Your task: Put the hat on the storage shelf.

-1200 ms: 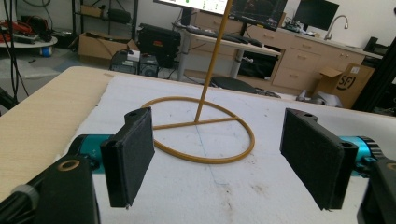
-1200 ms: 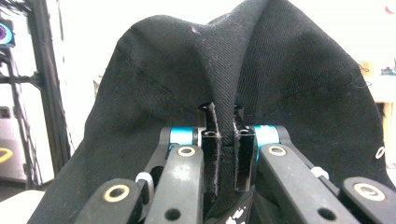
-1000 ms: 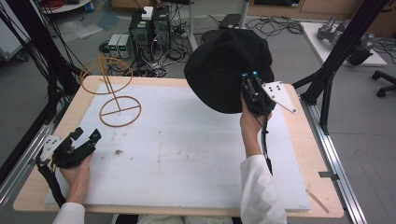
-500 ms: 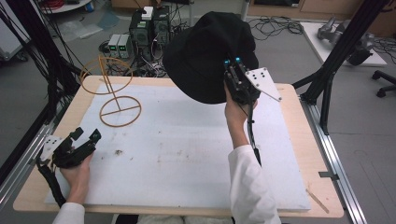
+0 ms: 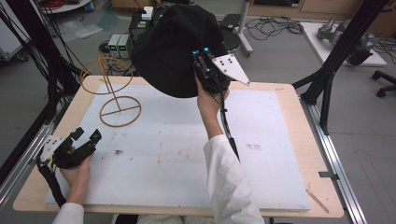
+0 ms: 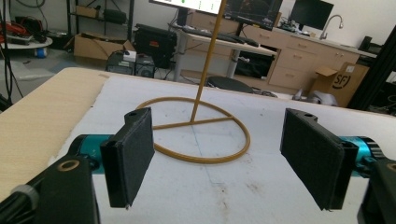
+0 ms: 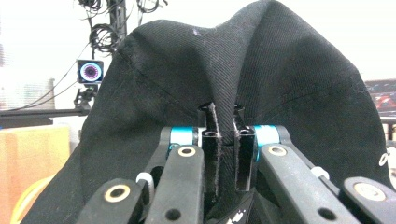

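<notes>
— White foam sheet (image 5: 261,154) covered most of the wooden table (image 5: 299,100), didn't it? What was the biggest thing over it?

— The black hat (image 5: 175,44). It hung in the air above the table's far edge, crown bulging, held up by the right gripper (image 5: 201,63). In the right gripper view the two jaws were pinched tight on a fold of the hat's cloth, which rose between them like a ridge.

— Anything inside the hat?

— I couldn't tell; its opening faced away from the high view.

— And beside it?

— The gold wire hat stand (image 5: 114,100), on the sheet's far left corner: a ring base with a crossbar, a thin stem, a second ring up top. The hat sat just to its right, apart from it.

— The left gripper (image 5: 86,140)?

— Resting low at the sheet's near left edge, jaws spread wide and holding nothing. Its own view looked between the black pads (image 6: 130,154) straight at the stand's base, nothing between.

— Smaller bits?

— Dark specks (image 5: 117,151) on the foam near that gripper.
</notes>
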